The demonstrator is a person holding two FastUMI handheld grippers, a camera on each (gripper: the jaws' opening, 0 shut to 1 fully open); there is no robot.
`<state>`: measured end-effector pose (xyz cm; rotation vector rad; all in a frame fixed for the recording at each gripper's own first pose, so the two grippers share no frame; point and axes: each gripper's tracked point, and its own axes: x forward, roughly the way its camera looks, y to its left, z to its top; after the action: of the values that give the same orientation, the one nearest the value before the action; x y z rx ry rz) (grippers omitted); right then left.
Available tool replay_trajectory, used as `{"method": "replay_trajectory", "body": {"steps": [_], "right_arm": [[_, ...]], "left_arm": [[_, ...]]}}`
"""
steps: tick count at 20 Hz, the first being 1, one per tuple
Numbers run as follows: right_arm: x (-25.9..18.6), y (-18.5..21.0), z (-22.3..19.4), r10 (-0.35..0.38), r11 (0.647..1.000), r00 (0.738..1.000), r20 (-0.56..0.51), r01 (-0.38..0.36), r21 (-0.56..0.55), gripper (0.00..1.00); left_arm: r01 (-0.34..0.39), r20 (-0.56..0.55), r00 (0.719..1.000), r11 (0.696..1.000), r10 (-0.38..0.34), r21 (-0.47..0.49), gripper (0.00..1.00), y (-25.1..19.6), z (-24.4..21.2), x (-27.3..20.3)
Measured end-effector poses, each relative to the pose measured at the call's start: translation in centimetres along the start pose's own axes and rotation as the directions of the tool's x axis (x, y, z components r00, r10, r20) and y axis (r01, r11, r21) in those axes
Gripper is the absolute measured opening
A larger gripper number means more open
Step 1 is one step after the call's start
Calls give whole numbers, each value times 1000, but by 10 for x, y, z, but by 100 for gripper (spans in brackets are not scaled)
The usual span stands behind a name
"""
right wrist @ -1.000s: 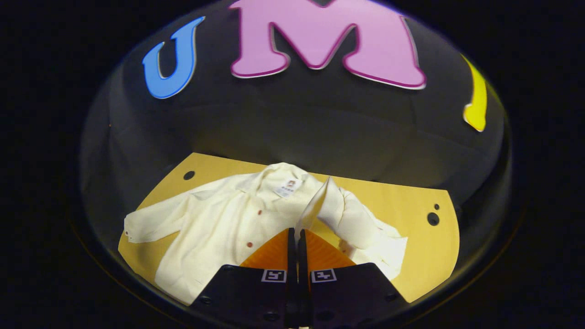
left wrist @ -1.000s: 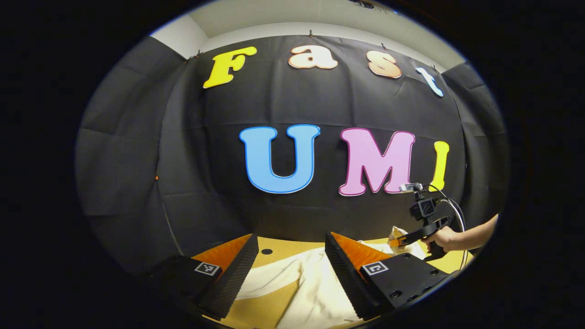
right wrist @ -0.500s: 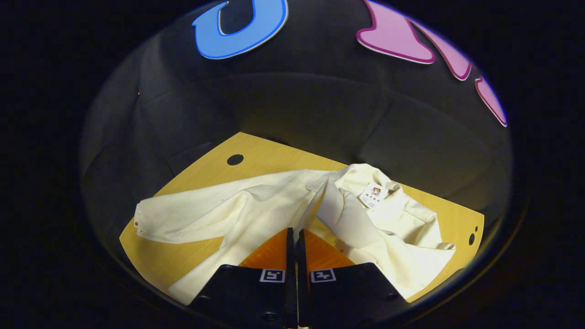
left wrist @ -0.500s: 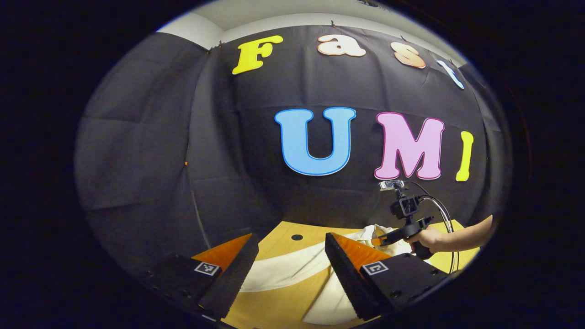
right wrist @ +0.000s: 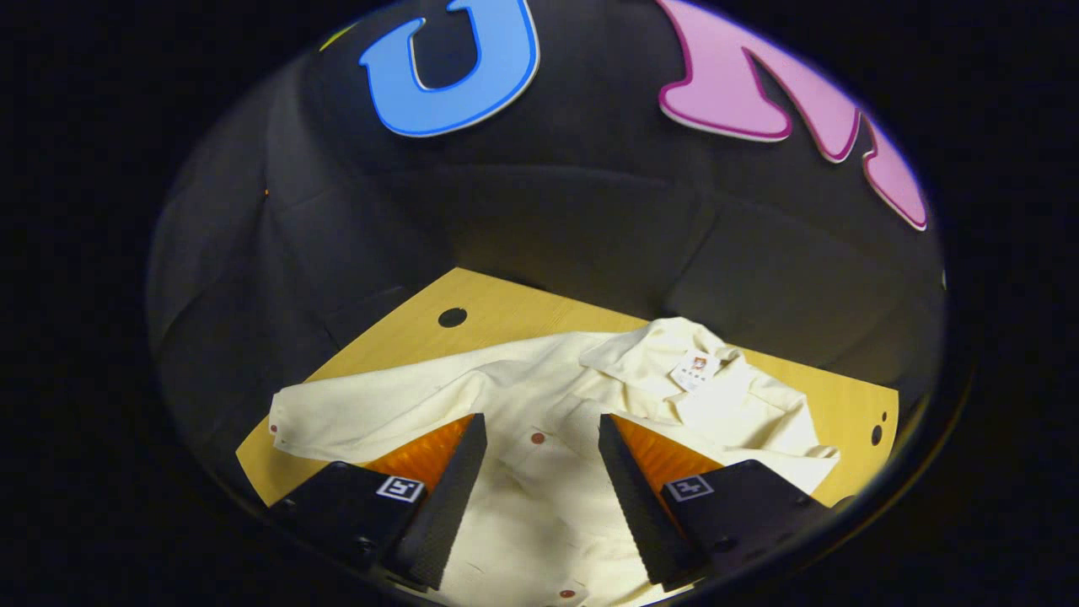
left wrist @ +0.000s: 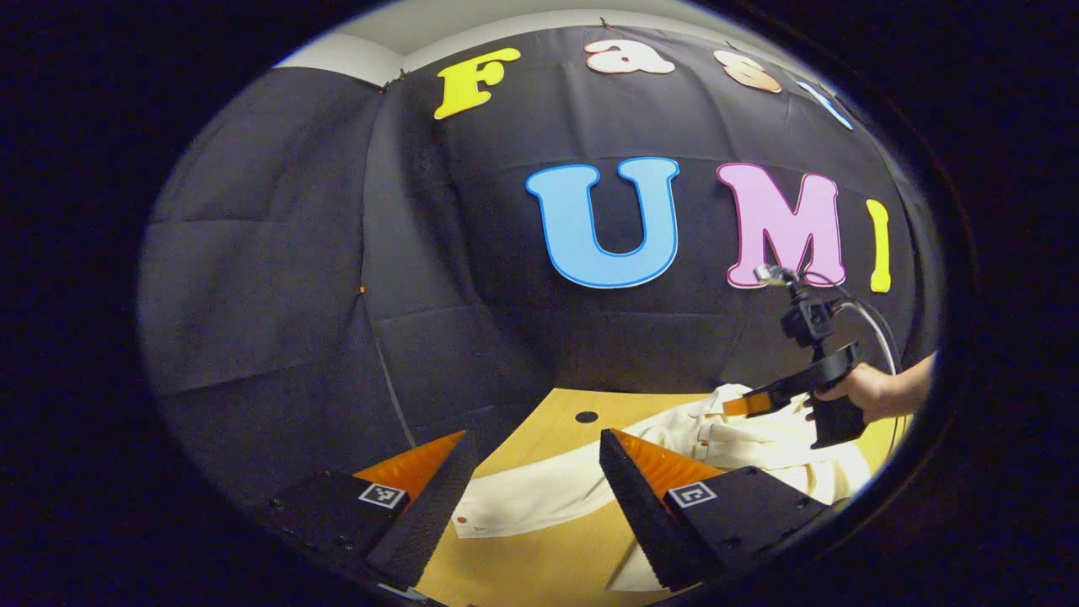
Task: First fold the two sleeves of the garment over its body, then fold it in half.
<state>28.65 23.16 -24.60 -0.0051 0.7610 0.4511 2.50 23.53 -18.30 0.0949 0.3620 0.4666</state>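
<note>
Cream cloth shirt (right wrist: 548,396) lies rumpled on wood table (right wrist: 497,316), both grippers' fingers (right wrist: 451,489) spread, empty

Cream woven-cloth shirt (right wrist: 539,396): matt, soft, lightly creased; small glossy reddish buttons (right wrist: 537,437) down the front; white paper-like label (right wrist: 694,367) at the collar. Light wooden tabletop (right wrist: 506,316): smooth, faint grain, low sheen, with dark round holes. Black cloth booth wall (left wrist: 270,278): matt, creased in fold lines. Gripper fingers (right wrist: 447,497): inner faces finely ribbed, matt; the bodies look like smooth matt plastic.
</note>
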Motion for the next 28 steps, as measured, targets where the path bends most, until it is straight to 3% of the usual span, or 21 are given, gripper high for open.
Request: {"method": "replay_trajectory", "body": {"steps": [2,5,10,15,17,20,23,25,26,28], "right_arm": [[-34,-16,12,-39,998,998,59,41,-37,95],[-88,-31,27,-76,994,990,117,84,-66,95],[-175,-44,56,-128,990,963,235,137,-21,97],[-258,-60,76,-214,972,913,349,233,-14,97],[-288,-64,74,-229,967,907,353,253,-24,97],[-320,-71,67,-252,964,901,353,264,14,97],[-347,-91,64,-315,945,870,378,326,37,97],[-358,-104,63,-347,934,853,389,352,62,97],[-362,-110,63,-364,928,843,396,365,75,97],[-368,-123,60,-390,918,828,403,385,96,97]], "left_arm": [[11,-24,1000,1000,-11,-29,96,7,-16,20],[-13,-84,996,1000,13,3,96,29,-55,55],[-31,-223,974,999,35,22,96,68,-127,111],[-114,-420,900,993,119,36,96,105,-202,142],[-134,-470,873,991,131,27,96,112,-216,148],[-145,-558,823,989,110,-20,96,112,-243,151],[-163,-631,770,985,91,-57,96,108,-268,150],[-172,-625,777,980,71,-102,96,103,-267,150],[-179,-636,769,976,62,-121,89,101,-267,148],[-160,-641,767,979,44,-124,88,97,-267,150]]}}
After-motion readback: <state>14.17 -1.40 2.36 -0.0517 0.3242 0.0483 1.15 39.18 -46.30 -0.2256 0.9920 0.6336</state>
